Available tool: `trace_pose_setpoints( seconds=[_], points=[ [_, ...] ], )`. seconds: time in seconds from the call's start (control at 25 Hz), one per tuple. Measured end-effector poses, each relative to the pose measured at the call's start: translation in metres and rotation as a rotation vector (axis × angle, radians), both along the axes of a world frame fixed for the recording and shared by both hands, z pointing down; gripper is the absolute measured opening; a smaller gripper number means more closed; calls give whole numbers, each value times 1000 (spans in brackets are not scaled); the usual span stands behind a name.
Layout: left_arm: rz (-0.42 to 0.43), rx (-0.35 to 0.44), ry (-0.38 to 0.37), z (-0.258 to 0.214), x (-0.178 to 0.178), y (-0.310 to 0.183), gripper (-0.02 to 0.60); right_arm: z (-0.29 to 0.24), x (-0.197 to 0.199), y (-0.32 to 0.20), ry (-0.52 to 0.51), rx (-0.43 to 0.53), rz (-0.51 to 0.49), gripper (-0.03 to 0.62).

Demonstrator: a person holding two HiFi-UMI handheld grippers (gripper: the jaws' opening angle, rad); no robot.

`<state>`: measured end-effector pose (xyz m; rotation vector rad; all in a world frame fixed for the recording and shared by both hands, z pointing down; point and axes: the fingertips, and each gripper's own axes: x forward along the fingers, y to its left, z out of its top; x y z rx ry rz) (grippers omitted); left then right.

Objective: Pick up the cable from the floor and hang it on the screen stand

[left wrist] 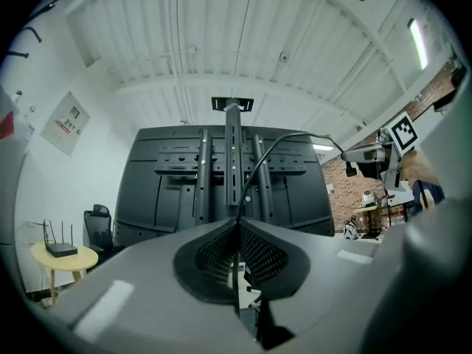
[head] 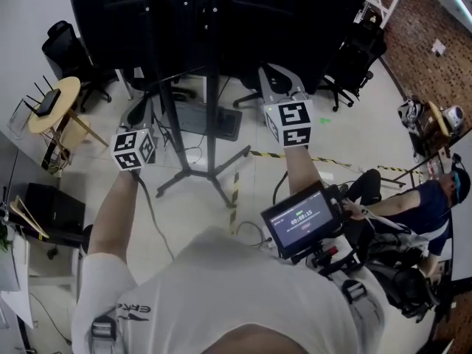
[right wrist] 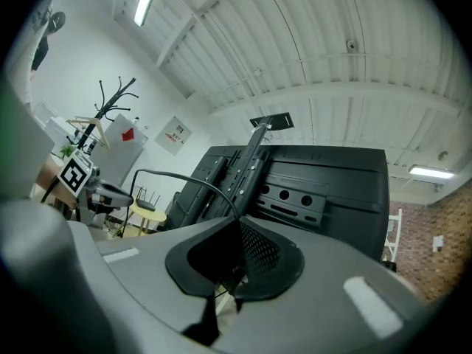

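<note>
Treating the thin black cable as light, limp and smooth-jacketed: judging it likely to sag, swing and slide through a loose pinch, yet unlikely to suffer from a firm one. Taking hold on the plain run of the cord, at two places close together, so that a short loop is forming for hooking over a bracket.

Pinching that cable in the left gripper, jaws drawn almost fully together with only the cord between the meshed pads. Pinching it likewise in the right gripper, jaws just as narrow, cord trapped at the pad tips. Carrying the span between the two tools as an arc, rising out of each pair of jaws and bending across towards the other tool.

Holding both tools close to level, facing the back of the screen and the upright column of the screen stand straight ahead, near but not being touched. Judging the hanging as not yet done.
</note>
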<state>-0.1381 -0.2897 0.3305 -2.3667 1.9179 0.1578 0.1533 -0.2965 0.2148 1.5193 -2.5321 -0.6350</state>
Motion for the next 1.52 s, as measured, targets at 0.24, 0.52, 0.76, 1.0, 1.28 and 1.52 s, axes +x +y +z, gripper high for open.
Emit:
trace_pose_setpoints(
  seconds=[0.24, 0.52, 0.76, 1.0, 1.28, 1.52],
  points=[
    [-12, 40, -12, -42, -7, 5, 9, 10, 0, -5, -11, -27, -3, 25],
    [-20, 79, -28, -88, -10, 8, 9, 18, -5, -12, -19, -53, -16, 21],
    [-21, 103, -35, -118, -17, 7, 9, 13, -11, -18, -18, -53, -20, 21],
    [-26, 125, -38, -131, -28, 5, 9, 7, -22, -22, -16, -39, -23, 21],
    [-31, 133, -24, -135, -38, 3, 9, 1, -34, -22, -21, -27, -32, 21],
    [-44, 132, -22, -143, -51, 3, 9, -7, -47, -24, -19, -14, -40, 21]
  ],
)
